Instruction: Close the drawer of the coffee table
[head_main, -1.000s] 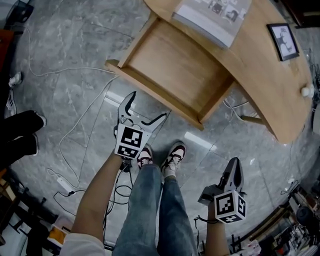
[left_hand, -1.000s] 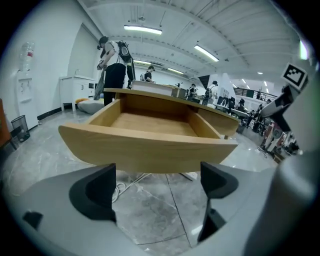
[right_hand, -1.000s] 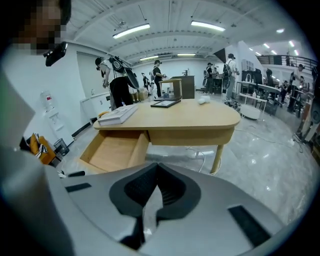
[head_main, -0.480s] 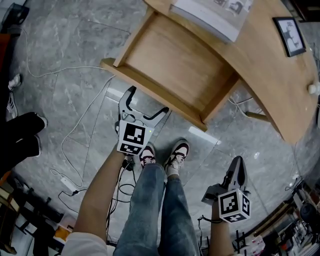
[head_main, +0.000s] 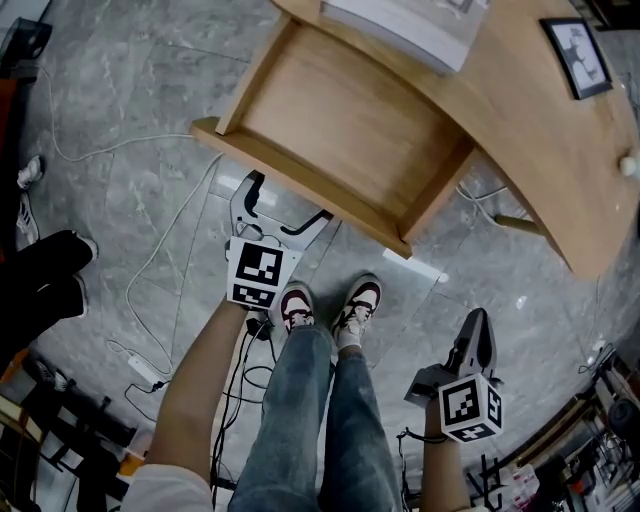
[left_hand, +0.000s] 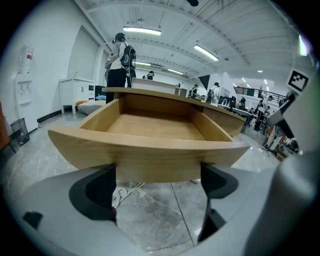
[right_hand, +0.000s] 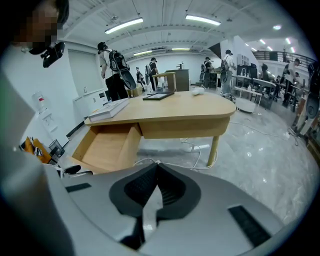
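So, the light wooden drawer (head_main: 340, 120) is pulled way out of the curved light-wood coffee table (head_main: 540, 150), up around 12 o'clock in the head view. Left gripper (head_main: 285, 207) sits at about 11 o'clock, jaws wide apart with nothing between them, tips just beside the drawer's front panel; can't tell if they touch. Right gripper (head_main: 477, 325) hangs at 4 o'clock, jaws pressed together, empty.
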